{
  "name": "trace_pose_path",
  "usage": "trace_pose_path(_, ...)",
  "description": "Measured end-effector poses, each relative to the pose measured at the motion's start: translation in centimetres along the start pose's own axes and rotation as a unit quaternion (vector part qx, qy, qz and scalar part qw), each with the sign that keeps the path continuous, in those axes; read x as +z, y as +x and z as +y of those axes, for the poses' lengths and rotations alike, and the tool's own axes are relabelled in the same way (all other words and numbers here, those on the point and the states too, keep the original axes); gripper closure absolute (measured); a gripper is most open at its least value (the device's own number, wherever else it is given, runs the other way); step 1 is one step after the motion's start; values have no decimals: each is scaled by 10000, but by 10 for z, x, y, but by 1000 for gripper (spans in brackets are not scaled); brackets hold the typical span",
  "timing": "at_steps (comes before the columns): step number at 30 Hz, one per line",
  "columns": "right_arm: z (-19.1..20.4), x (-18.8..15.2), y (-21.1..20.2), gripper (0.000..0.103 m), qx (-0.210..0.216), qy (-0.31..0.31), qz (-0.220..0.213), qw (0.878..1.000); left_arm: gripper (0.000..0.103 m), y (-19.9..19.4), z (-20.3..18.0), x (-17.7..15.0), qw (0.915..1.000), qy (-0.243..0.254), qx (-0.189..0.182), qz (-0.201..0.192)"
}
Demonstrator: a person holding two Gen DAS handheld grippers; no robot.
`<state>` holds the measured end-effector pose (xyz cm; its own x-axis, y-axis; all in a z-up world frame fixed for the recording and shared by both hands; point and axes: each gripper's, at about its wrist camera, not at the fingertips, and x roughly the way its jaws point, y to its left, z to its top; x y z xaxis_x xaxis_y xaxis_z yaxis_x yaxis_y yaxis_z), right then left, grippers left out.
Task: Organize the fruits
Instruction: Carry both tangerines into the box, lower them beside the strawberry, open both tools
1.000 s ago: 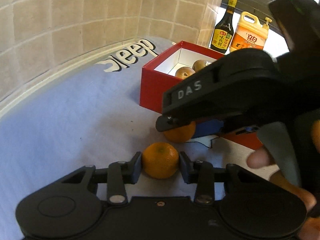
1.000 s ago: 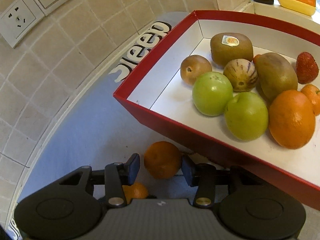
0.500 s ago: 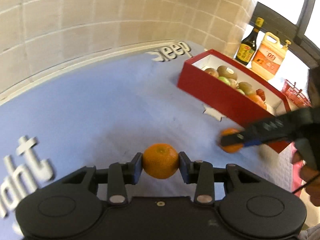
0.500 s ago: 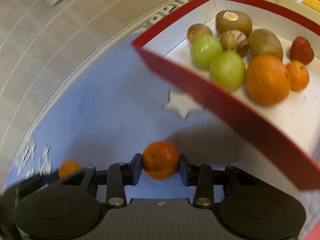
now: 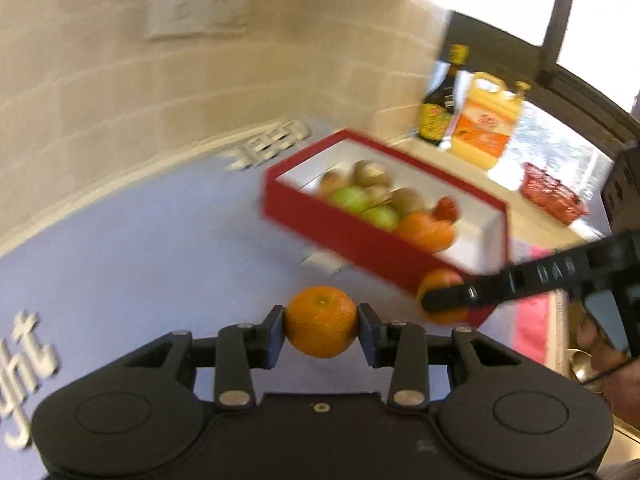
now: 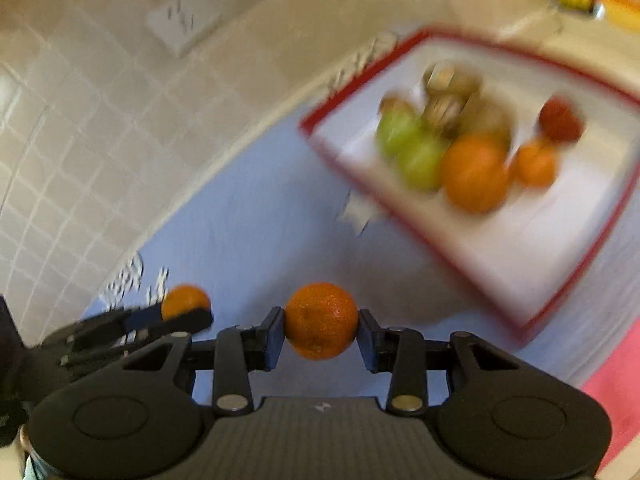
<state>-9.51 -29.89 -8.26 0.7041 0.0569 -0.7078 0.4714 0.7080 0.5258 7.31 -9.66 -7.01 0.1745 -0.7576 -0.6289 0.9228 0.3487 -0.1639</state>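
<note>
My left gripper is shut on a tangerine and holds it above the blue cloth. My right gripper is shut on a second tangerine, also lifted. Each shows in the other's view: the right gripper with its tangerine in front of the box's near corner, the left gripper with its tangerine at the lower left. The red box with white inside holds green apples, kiwis, a big orange and a strawberry. The box is blurred in the right wrist view.
A blue cloth with white lettering covers the counter. A tiled wall with sockets runs behind. A dark sauce bottle and a yellow jug stand on the sill beyond the box. A small red basket is at the right. A pink cloth lies lower right.
Both grippers have risen from the cloth with their tangerines and pulled back from the box. The box now looks farther away and lower in both views. The left camera has swung towards the box.
</note>
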Motion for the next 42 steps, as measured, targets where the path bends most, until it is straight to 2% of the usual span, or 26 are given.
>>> trace_pose_path(6, -41, 43, -54, 62, -735, -264, -1050, 9914, 57, 28, -63, 43, 9957, 662, -528, -388)
trace_pose_path(8, -60, 59, -67, 62, -1025, -319, -1227, 9866, 57, 48, -85, 56, 9931, 883, -660, -398)
trace_pose_path(11, -85, 81, -75, 62, -1387, -581, -1229, 9810, 57, 80, -114, 67, 9893, 1201, -794, -255)
trace_pose_path(15, -109, 107, -63, 62, -1783, -885, -893, 9759, 57, 128, -142, 73, 9866, 1412, -793, 190)
trace_pose_path(20, -126, 124, -36, 62, -1663, -1059, -370, 9797, 57, 168, -159, 68, 9816, 1580, -774, 737)
trace_pose_path(26, -114, 120, -1, 62, -2222, -1656, 45, 9608, 57, 194, -160, 66, 9783, 1568, -801, 1095)
trace_pose_path(35, -123, 125, 32, 62, -2356, -1744, 754, 9531, 57, 209, -157, 66, 9779, 1443, -863, 1242)
trace_pose_path(42, -127, 129, 47, 62, -2260, -1627, 1140, 9537, 57, 216, -148, 68, 9789, 1153, -981, 1375)
